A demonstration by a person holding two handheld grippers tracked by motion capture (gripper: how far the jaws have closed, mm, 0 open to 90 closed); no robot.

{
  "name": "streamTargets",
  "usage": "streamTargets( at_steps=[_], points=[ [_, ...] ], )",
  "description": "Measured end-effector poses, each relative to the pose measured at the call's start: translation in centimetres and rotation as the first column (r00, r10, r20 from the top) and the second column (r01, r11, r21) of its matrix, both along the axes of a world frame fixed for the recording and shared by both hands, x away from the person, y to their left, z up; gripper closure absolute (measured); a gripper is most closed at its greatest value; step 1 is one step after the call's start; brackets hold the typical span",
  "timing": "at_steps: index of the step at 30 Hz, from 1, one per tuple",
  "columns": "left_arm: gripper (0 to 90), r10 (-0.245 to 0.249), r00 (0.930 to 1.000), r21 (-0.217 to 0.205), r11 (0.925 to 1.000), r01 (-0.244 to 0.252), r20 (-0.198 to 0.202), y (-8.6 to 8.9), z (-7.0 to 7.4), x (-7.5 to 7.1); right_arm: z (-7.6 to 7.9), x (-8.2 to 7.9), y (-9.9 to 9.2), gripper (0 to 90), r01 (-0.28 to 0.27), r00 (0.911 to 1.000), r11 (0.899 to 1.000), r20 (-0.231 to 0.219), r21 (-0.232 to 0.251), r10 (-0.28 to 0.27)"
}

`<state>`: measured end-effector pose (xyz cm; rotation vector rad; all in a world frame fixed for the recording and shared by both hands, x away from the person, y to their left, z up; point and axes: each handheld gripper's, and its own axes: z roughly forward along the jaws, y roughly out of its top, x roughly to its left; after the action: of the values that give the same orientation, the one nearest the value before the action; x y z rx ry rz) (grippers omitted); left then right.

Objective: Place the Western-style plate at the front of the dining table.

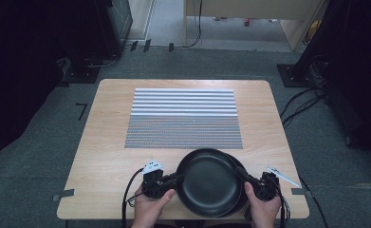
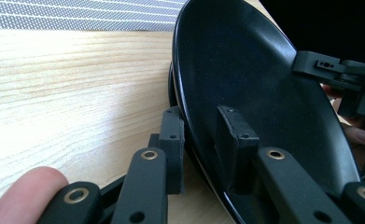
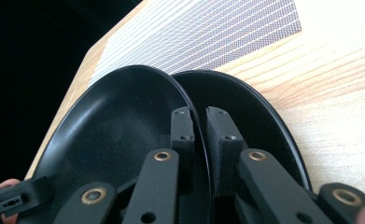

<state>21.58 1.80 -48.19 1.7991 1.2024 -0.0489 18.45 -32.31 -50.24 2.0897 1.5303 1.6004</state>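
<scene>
Two glossy black plates gripped at the near worktop edge

The left claw (image 1: 172,180) pinches the upper round plate's (image 1: 207,180) rim; the right claw (image 1: 247,179) clamps the rim of the lower plate (image 3: 245,107) beneath it, on pale wood-grain worktop (image 1: 102,142) beside a striped woven mat (image 1: 183,118).

No legible text, label, brand, number or sign was recorded on any surface at the wooden table (image 1: 102,142).

lower plate (image 1: 240,164) mostly hidden
</scene>
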Motion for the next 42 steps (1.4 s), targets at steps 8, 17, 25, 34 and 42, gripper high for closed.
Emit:
streamTargets(
  at_steps=[8, 17, 25, 34, 42],
  points=[
    [74.6, -0.012, 0.9997, 0.012, 0.9999, 0.012, 0.020, -0.1, 0.8, 0.0, 0.5, 0.2, -0.2, 79.6, -0.004, 1.0000, 1.000, 0.003, 0.021, 0.004],
    [75.6, -0.015, 0.9999, 0.002, 0.9999, 0.015, 0.006, 0.2, 0.8, 0.3, 0.7, 0.6, -0.4, 79.4, -0.021, 0.9998, 0.999, -0.002, 0.036, 0.021],
    [77.5, -0.001, 0.9999, -0.014, 0.9999, 0.001, 0.016, 0.6, 1.3, 0.5, 1.2, 0.8, -0.1, 78.0, -0.035, 0.9994, 0.999, 0.003, 0.036, 0.034],
    [78.6, 0.010, 1.0000, -0.031, 0.9995, -0.010, 0.000, 0.9, 1.4, 1.0, 1.8, 1.4, 0.0, 77.6, -0.058, 0.9983, 0.997, 0.001, 0.047, 0.058],
    [79.2, 0.010, 0.9999, -0.035, 0.9993, -0.010, -0.004, 1.0, 1.5, 1.4, 2.0, 1.6, 0.0, 77.5, -0.066, 0.9978, 0.996, -0.002, 0.054, 0.066]
  ],
)
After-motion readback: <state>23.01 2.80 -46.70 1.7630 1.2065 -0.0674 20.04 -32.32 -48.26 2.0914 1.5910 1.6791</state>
